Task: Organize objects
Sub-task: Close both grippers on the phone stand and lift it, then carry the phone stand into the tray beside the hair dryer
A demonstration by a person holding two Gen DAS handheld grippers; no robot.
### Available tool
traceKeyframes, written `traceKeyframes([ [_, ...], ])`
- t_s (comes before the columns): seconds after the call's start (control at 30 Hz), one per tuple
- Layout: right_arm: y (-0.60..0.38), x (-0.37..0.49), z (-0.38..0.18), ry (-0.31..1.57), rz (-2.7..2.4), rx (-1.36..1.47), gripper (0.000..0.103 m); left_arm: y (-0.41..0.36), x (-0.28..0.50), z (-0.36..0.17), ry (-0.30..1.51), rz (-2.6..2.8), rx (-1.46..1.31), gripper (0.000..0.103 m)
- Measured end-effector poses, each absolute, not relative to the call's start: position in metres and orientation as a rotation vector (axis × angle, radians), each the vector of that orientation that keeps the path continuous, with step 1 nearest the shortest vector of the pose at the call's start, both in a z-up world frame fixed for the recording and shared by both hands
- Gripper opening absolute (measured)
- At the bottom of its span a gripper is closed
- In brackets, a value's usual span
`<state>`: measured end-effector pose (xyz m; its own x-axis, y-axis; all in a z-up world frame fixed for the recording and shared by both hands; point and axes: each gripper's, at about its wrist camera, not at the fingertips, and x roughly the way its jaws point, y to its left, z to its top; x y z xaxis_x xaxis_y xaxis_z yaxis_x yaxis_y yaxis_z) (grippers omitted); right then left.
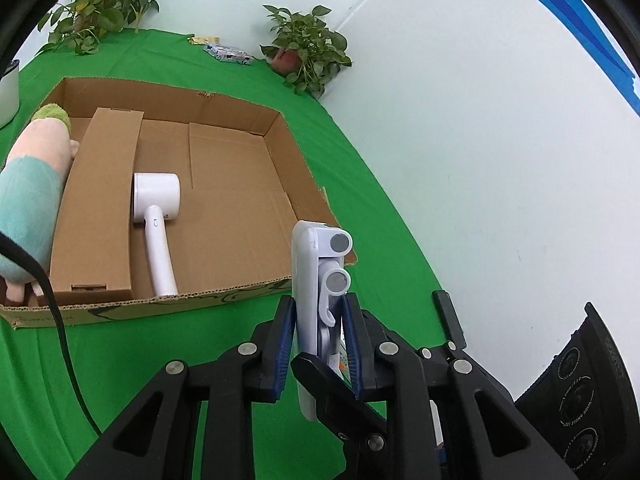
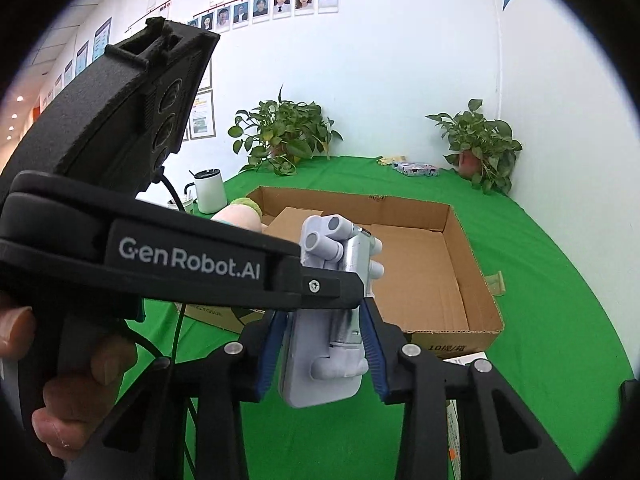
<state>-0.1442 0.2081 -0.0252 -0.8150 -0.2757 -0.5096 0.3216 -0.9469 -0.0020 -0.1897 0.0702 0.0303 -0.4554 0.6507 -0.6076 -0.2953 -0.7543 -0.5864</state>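
A white folding stand (image 1: 310, 280) with round grey pads on its arms is held above the green cloth in front of the cardboard box (image 1: 240, 120). My left gripper (image 1: 319, 308) is shut on it, its blue pads pressing both sides. In the right wrist view the same stand (image 2: 320, 376) sits between the blue pads of my right gripper (image 2: 324, 320), which is shut on it too. The left gripper's black body (image 2: 180, 264) crosses over it from the left, held by a hand (image 2: 80, 380). Inside the box lie a white handheld device (image 1: 156, 200) and a cardboard divider (image 1: 104, 200).
A plush toy (image 1: 32, 184) leans at the box's left side. Two potted plants (image 2: 284, 132) (image 2: 480, 148) and small packets (image 1: 228, 54) stand at the back of the green cloth (image 1: 360, 184). A white mug (image 2: 210, 192) is at the left. A white wall runs close on the right.
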Motion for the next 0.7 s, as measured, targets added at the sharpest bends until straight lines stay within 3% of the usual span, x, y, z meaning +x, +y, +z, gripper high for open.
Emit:
traceKeyframes([
  [0.47, 0.206, -0.196, -0.019, 0.106, -2.712, 0.765, 0.036, 0.071, -0.251, 0.043, -0.525, 2.215, -1.213, 0.02],
  [0.7, 0.209, -0.236, -0.034, 0.048, -2.647, 0.876, 0.036, 0.073, -0.297, 0.012, -0.567, 2.171, -1.329, 0.02],
])
